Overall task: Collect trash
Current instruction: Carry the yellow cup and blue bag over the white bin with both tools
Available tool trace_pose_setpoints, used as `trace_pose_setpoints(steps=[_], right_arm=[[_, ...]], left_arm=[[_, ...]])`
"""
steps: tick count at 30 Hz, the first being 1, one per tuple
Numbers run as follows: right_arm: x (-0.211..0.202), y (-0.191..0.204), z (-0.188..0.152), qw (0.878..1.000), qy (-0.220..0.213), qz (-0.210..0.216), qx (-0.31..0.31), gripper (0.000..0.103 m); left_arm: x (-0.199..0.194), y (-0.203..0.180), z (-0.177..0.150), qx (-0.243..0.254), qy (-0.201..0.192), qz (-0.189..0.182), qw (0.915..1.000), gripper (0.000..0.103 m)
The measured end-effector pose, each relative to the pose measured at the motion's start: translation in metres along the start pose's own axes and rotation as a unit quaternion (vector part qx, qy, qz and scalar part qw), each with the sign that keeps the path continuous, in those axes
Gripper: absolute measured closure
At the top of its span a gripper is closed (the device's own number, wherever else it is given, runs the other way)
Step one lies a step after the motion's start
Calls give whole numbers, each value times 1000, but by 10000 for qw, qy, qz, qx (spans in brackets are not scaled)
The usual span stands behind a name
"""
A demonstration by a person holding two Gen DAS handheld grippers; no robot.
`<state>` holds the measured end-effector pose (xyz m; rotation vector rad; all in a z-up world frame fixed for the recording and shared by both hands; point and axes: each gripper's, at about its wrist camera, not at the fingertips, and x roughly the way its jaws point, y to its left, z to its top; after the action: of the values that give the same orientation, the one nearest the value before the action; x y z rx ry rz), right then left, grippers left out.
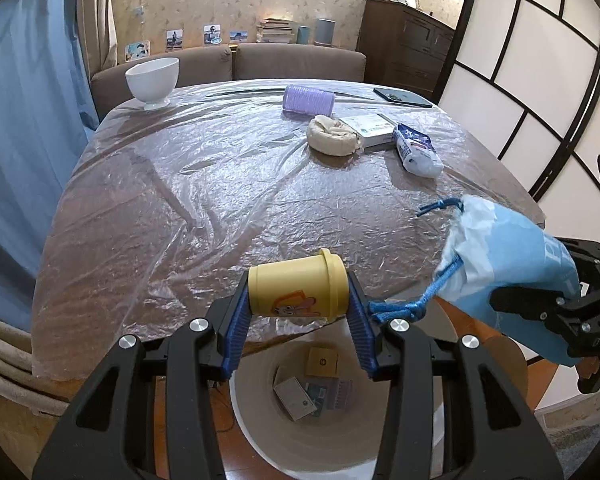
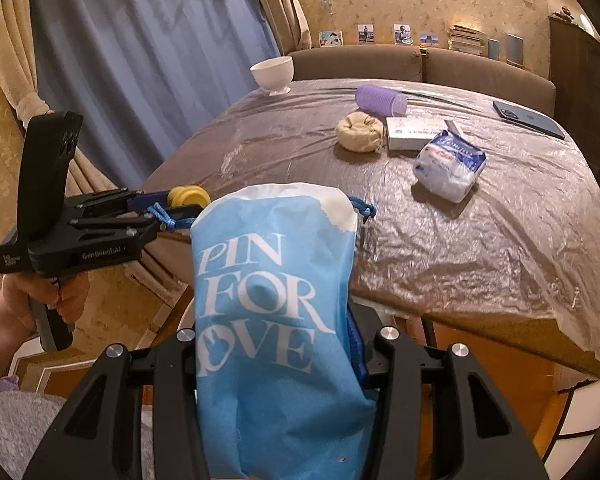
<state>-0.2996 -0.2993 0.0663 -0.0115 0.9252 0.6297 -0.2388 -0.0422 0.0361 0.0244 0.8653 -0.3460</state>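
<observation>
My left gripper [image 1: 298,314] is shut on a small yellow cup [image 1: 297,290] with a cartoon print, held sideways over the white trash bin [image 1: 255,412] below the table's near edge. The bin holds several small boxes [image 1: 300,396]. My right gripper [image 2: 275,354] is shut on a blue drawstring bag [image 2: 273,308] printed with white letters, held beside the table's near edge. The bag also shows at the right of the left wrist view [image 1: 508,268], its blue cord [image 1: 400,308] touching my left finger. The left gripper [image 2: 179,208] and the cup [image 2: 187,197] show in the right wrist view.
On the plastic-covered table [image 1: 219,200] lie a white bowl [image 1: 152,78], a purple roller [image 1: 308,100], a beige cloth roll [image 1: 334,135], a white box [image 1: 374,130], a tissue pack [image 1: 416,150] and a dark phone [image 1: 402,97]. A sofa [image 1: 259,64] stands behind.
</observation>
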Motion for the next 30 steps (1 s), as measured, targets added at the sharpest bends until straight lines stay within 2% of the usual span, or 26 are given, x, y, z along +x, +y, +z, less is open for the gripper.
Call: trace_pose_setpoints(steps=[7,12,30], right_arm=[[-2,-4,-10,9999,66,87,134,58],[-1,1,-15,9998,160,-26,-64,58],[2,11,-36,9986,482,239,-1,58]], left_arm=[[-3,0,-3,-28,-8,26,10000,57],[-6,-6,-5,67,9,-17,10000,57],[-14,-21,-26,212,162,-237,9994,57]])
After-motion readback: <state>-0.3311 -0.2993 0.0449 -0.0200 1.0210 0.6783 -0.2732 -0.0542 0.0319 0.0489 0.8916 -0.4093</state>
